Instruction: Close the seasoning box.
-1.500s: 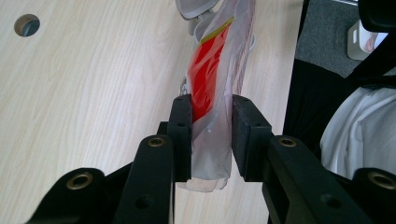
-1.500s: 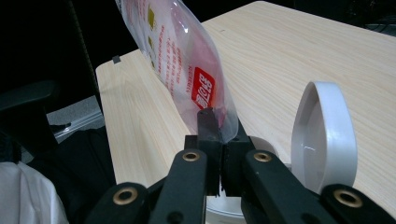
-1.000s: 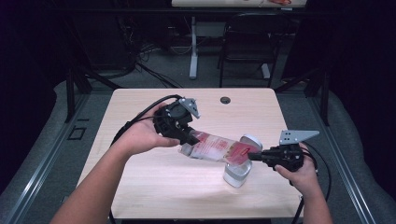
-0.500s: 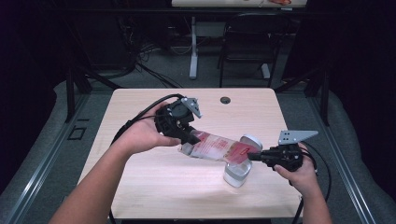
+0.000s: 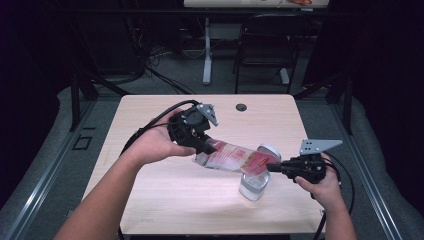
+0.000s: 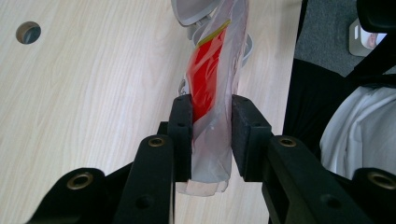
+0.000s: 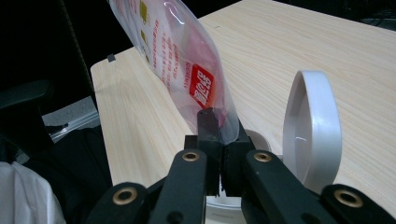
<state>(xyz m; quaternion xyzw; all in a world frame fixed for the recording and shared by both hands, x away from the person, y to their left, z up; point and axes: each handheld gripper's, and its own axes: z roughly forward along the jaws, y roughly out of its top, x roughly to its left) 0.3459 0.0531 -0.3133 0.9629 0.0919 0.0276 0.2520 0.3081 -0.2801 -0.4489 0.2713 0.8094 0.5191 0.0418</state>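
Nothing has shifted: both grippers (image 5: 207,145) (image 5: 272,167) still clamp the bag (image 5: 235,157)

A pale wooden table (image 5: 150,200) is sitting on grey carpet (image 5: 45,165), a dark office chair (image 5: 260,55) is waiting behind (shadows are swallowing the room's edges).

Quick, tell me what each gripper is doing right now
Left gripper: closed on one end of the plastic bag.
Right gripper: shut on the bag's other end, over the open container.
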